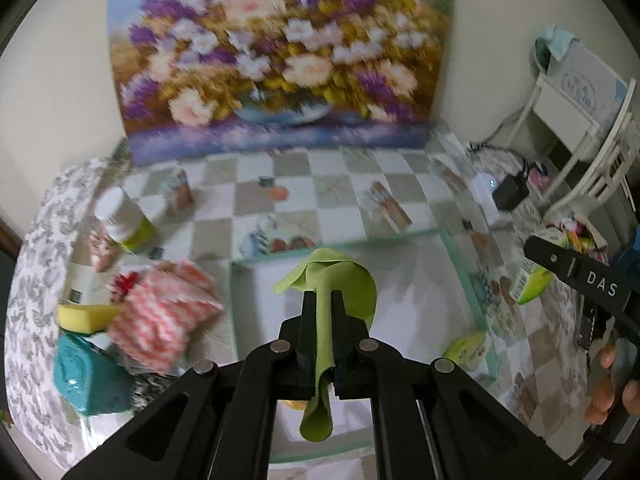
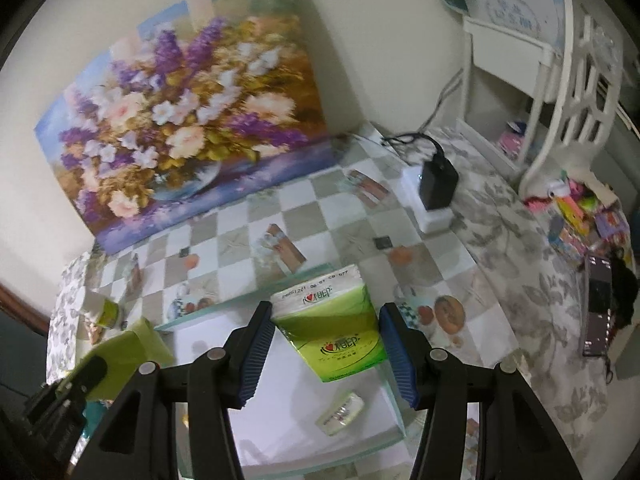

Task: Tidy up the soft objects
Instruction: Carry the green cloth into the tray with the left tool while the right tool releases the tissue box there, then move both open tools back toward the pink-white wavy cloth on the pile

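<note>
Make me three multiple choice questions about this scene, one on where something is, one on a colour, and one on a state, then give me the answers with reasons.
1. Where does the flower painting stand?
A. flat in the tray
B. upright against the wall behind the checkered table
C. on the white shelf

2. What colour is the cloth in the left gripper?
A. light green
B. red
C. blue

3. How do the right gripper fingers stand around the green tissue pack?
A. shut with nothing between them
B. shut on a sponge
C. open, one on each side of the pack

Answers:
1 B, it leans upright at the table's far edge.
2 A, green fabric is pinched between the black fingers.
3 C, gaps show between the blue pads and the pack.
</note>
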The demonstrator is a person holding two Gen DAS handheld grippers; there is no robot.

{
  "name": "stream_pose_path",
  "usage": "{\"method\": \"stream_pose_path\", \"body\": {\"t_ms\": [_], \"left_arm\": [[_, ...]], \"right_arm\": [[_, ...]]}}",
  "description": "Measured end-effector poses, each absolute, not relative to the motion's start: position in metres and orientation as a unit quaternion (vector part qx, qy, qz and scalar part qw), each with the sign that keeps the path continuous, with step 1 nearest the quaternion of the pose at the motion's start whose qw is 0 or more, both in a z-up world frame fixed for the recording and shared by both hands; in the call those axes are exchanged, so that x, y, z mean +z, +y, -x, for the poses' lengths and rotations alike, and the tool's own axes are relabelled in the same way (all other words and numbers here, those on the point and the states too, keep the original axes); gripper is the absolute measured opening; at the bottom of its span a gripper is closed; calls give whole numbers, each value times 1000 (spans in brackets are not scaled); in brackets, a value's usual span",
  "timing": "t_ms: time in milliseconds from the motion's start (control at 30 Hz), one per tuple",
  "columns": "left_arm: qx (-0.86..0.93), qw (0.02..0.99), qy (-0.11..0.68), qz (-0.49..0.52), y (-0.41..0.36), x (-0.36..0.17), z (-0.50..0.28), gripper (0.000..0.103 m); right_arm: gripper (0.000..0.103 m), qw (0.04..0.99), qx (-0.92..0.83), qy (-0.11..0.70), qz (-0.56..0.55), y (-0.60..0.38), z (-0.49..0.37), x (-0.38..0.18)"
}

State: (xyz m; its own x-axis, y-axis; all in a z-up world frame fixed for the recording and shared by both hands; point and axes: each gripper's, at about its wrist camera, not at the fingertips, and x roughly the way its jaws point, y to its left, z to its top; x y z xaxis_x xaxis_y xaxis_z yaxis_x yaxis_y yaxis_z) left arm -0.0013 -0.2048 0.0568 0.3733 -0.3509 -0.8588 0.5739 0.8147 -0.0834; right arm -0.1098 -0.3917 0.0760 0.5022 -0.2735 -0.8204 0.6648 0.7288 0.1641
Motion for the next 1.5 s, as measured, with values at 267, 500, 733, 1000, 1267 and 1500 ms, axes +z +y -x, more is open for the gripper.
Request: {"method": "stream_pose_path", "body": {"t_ms": [267, 500, 733, 1000, 1267, 1500], "left_arm": [[-272, 782, 549, -118, -218, 9, -5, 5], [-253, 765, 578, -130, -221, -16, -9, 5], [-237, 745, 609, -133, -223, -41, -15, 8], [-224, 761, 597, -118, -215, -30, -23, 60], [-213, 777, 583, -101, -204, -17, -33, 74], [-202, 786, 579, -80, -188, -5, -44, 75]], "right_arm": [[57, 801, -261, 482, -240, -385, 85, 23], [57, 776, -246, 536, -223, -376, 70, -14], [58, 762, -237, 559, -225, -373, 63, -34], [70, 772, -246, 546, -214, -374, 61, -20], [75, 776, -260, 540, -196, -373, 62, -2], [78, 787, -265, 526, -183, -369, 65, 16]]}}
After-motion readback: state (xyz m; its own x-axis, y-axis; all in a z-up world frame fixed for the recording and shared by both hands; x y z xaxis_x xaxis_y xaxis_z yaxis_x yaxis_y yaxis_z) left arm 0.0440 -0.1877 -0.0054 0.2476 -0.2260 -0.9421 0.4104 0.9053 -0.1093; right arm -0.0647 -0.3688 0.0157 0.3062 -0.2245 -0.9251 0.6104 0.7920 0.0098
